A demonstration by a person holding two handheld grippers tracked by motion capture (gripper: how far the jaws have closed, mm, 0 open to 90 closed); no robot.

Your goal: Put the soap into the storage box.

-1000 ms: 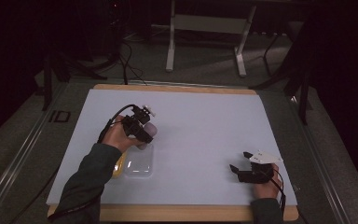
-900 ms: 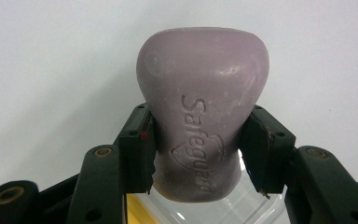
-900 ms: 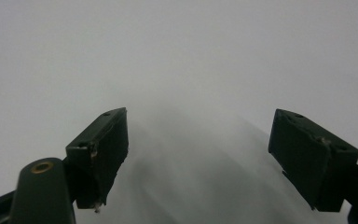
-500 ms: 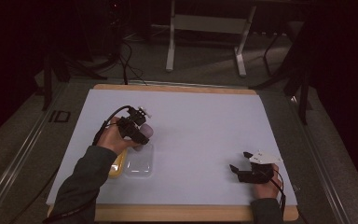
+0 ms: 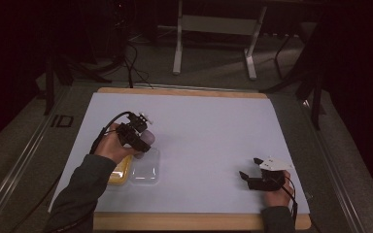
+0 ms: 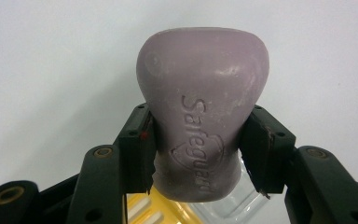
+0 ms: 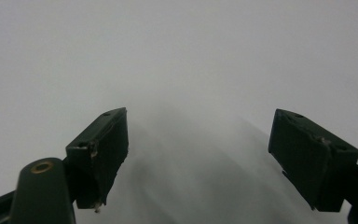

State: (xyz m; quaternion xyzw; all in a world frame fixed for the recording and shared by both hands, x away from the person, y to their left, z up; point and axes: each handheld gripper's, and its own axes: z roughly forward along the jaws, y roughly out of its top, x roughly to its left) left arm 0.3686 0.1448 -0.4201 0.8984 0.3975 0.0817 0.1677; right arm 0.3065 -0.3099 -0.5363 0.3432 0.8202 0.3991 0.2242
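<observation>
A pale purple soap bar (image 6: 200, 121) stamped with a brand name sits clamped between the two black jaws of my left gripper (image 6: 196, 144). In the high view that gripper (image 5: 141, 138) hovers over the left part of the white table with the soap bar (image 5: 147, 137) at its tip. Just below it lie a clear plastic soap box half (image 5: 144, 170) and a yellow piece (image 5: 117, 172) beside it, also seen under the soap as the clear box (image 6: 223, 210). My right gripper (image 5: 250, 170) rests low at the table's front right; its jaws (image 7: 198, 154) stand wide apart with nothing between them.
The white sheet (image 5: 213, 131) covers a wooden-edged table (image 5: 184, 91). A table frame (image 5: 213, 34) and cables (image 5: 131, 53) stand on the dark floor beyond the far edge.
My left gripper with the soap has lifted and drifted slightly toward the far side, away from the clear box. The right gripper has stayed where it was.
</observation>
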